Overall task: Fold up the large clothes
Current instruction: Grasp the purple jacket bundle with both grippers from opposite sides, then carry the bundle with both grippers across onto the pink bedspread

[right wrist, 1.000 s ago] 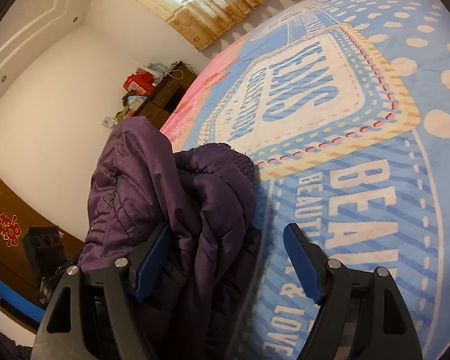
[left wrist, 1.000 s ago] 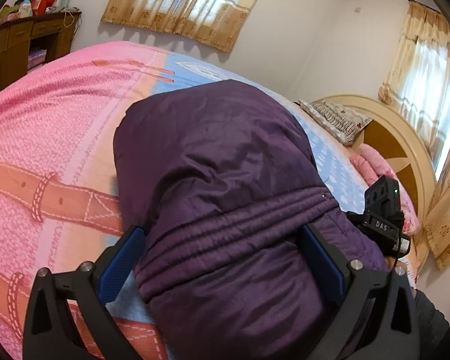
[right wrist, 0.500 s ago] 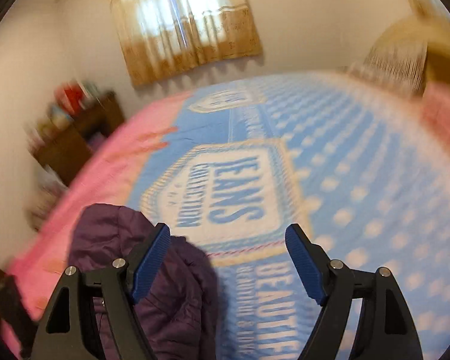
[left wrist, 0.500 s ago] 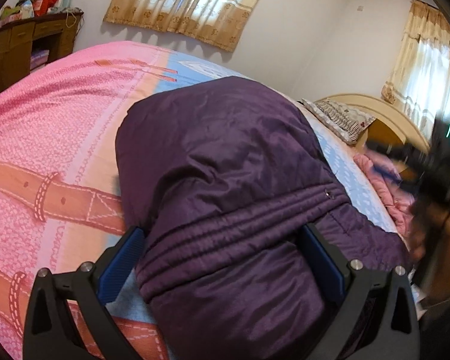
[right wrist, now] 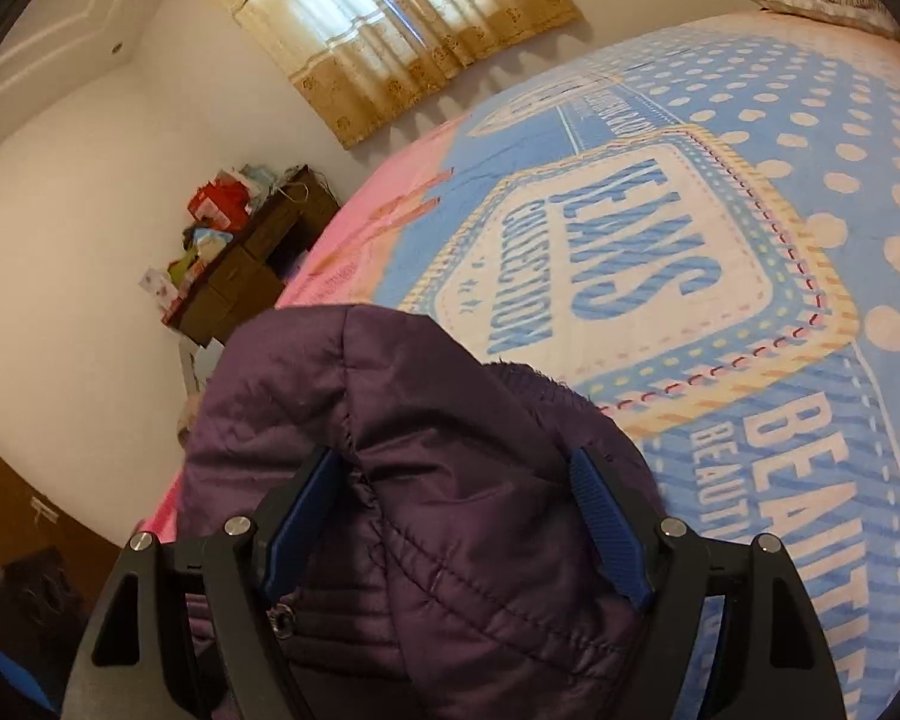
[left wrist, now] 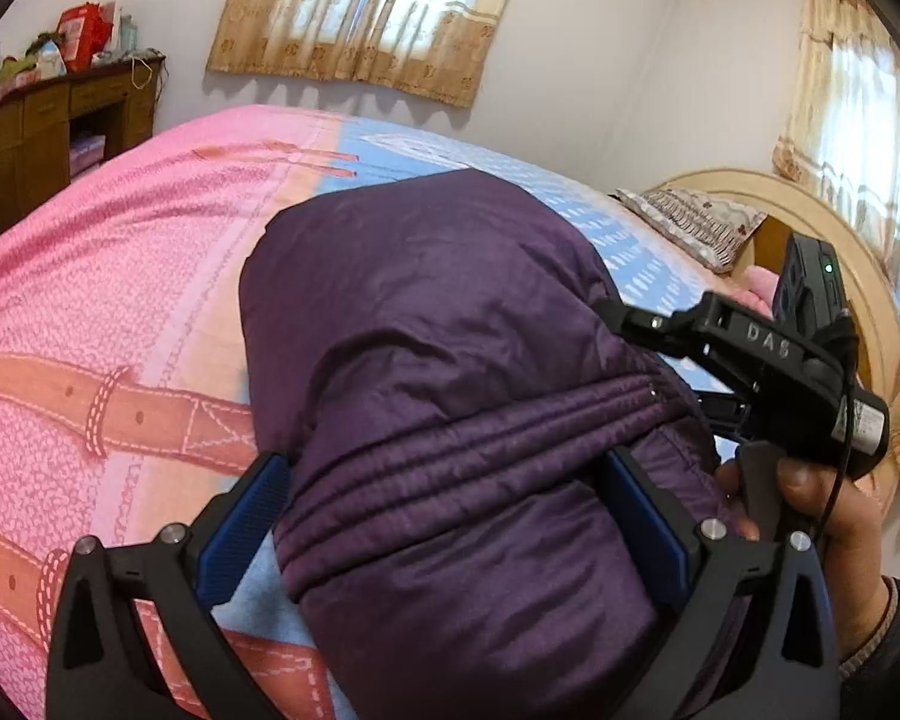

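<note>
Purple padded jacket [left wrist: 450, 396] is seen bunched in a thick bundle on the bed [left wrist: 120, 312], over the pink and blue printed cover. At far left a wooden cabinet [left wrist: 42, 126] with clutter on top is noted against the wall. The left hand-held gripper [left wrist: 444, 516] is set wide around the quilted hem of the bundle, both blue pads pressed against the fabric (a grip on the jacket). To the right, the right hand-held gripper [right wrist: 456, 516] is viewed from its own camera: its jaws are spread wide with jacket folds bulging between the pads; whether the pads press cannot be told. A hand [left wrist: 834, 516] is seen on its handle. A pillow [left wrist: 696, 222] is recorded by the headboard.
</note>
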